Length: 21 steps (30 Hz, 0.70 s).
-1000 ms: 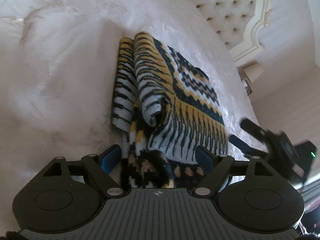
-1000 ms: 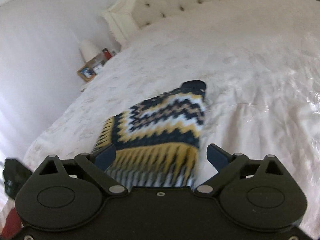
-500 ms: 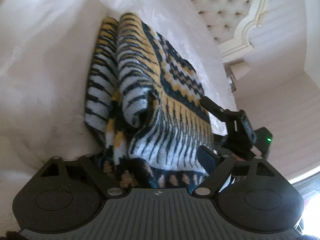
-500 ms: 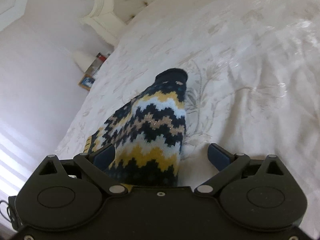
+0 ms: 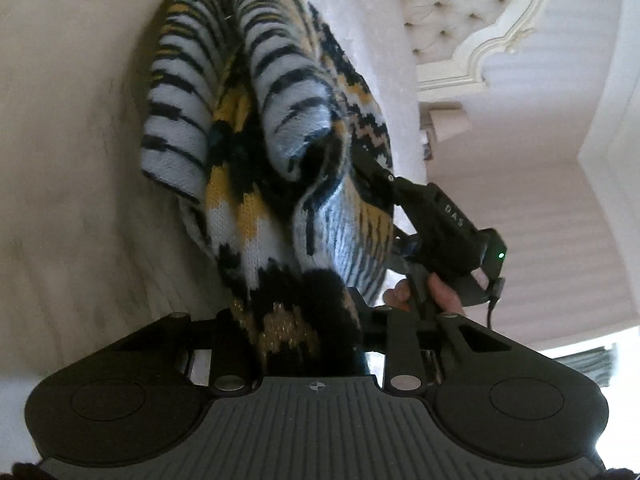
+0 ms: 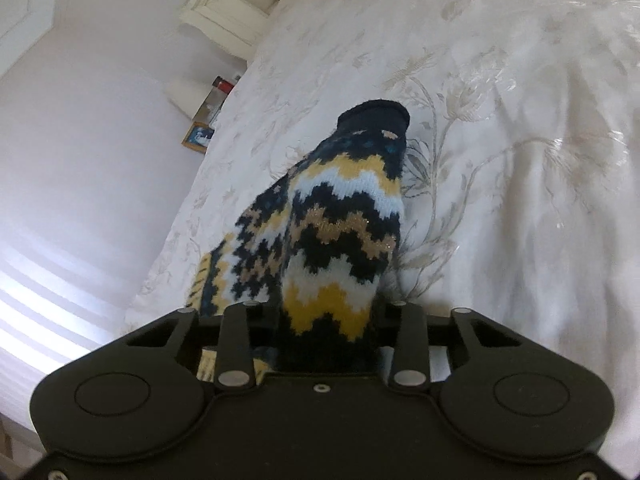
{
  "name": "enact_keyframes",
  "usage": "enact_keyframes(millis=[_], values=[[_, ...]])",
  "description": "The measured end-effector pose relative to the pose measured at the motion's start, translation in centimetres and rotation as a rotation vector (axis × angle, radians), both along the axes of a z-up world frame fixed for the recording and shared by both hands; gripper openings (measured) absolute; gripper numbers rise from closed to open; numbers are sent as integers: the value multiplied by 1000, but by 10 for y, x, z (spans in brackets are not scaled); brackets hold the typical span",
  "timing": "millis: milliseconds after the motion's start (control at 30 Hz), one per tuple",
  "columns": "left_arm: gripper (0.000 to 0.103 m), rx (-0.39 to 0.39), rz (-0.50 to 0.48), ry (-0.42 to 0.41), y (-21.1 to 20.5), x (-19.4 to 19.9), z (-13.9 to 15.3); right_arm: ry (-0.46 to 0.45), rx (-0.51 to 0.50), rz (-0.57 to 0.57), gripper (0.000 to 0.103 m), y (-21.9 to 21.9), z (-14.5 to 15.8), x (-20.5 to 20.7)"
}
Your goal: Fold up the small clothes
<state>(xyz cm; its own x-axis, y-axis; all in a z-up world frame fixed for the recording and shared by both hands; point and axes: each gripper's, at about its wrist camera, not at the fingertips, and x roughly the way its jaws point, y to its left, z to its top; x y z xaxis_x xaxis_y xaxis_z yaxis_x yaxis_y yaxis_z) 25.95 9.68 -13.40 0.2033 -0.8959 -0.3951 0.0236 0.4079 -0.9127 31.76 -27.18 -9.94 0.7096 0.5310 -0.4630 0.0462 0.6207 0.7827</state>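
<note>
A knitted sweater (image 5: 280,128) with navy, yellow and pale blue zigzags lies bunched on the white bedspread (image 5: 72,160). My left gripper (image 5: 304,344) is closing on the sweater's near edge, and the knit is squeezed between its fingers. In the right wrist view the sweater (image 6: 340,220) rises as a narrow ridge toward its dark collar. My right gripper (image 6: 326,336) is closing on another part of that near edge, with the cloth pinched between the jaws. The right tool's black body (image 5: 452,224) shows in the left wrist view against the sweater's right side, held by a hand (image 5: 440,292).
The embroidered bedspread (image 6: 500,160) spreads wide to the right. A tufted cream headboard (image 5: 460,8) stands at the far end. Beside the bed are a lamp (image 6: 186,94) and a small picture frame (image 6: 198,136). A striped wall rises behind them.
Both grippers dropped onto the sweater's near edge and their jaws went from wide apart to clamped on the knit. The right tool moved in against the sweater's side.
</note>
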Motion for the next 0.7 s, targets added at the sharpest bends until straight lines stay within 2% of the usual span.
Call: enact_keyframes(millis=[67,233,467,533,633,700], values=[[30,-37,3,40,1,-12,-1,6,-6,1,44,2,8,-11],[30,-7,-57,53,-6,-52,8,61,-12,21,44,4,19,-47],[32,-11,-160,102,-23,-135,17,166,-15,64,45,3,22,-126],[35,-7,-186,124,-30,-161,15,183,-24,80,45,5,22,-148],[35,32,-215,142,-39,-193,10,192,-53,108,46,9,22,-176],[35,98,-208,137,-43,-211,5,193,-106,131,49,16,23,-191]])
